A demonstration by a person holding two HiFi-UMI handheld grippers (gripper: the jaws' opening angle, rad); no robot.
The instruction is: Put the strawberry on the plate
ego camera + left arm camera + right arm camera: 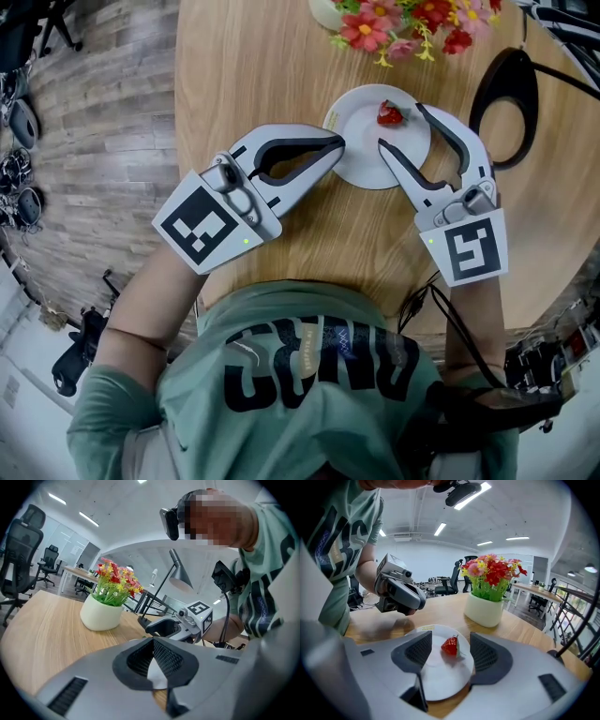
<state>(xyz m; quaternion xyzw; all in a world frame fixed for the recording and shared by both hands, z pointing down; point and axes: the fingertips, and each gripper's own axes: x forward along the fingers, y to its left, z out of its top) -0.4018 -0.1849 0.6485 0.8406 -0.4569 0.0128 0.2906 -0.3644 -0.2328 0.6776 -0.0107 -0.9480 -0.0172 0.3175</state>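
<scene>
Red strawberry (390, 114) lies on the white plate (364, 155), a gripper at either side.
Both forearms reach forward over the wooden table (253, 75), grippers angled inward. The left gripper (337, 147) has its jaws pressed together on nothing, tips at the plate's left rim. The right gripper (401, 127) hangs over the plate's right half, jaws wide apart and empty, the strawberry showing between them but clear of both. A flower pot (326, 11) stands just beyond the plate.
</scene>
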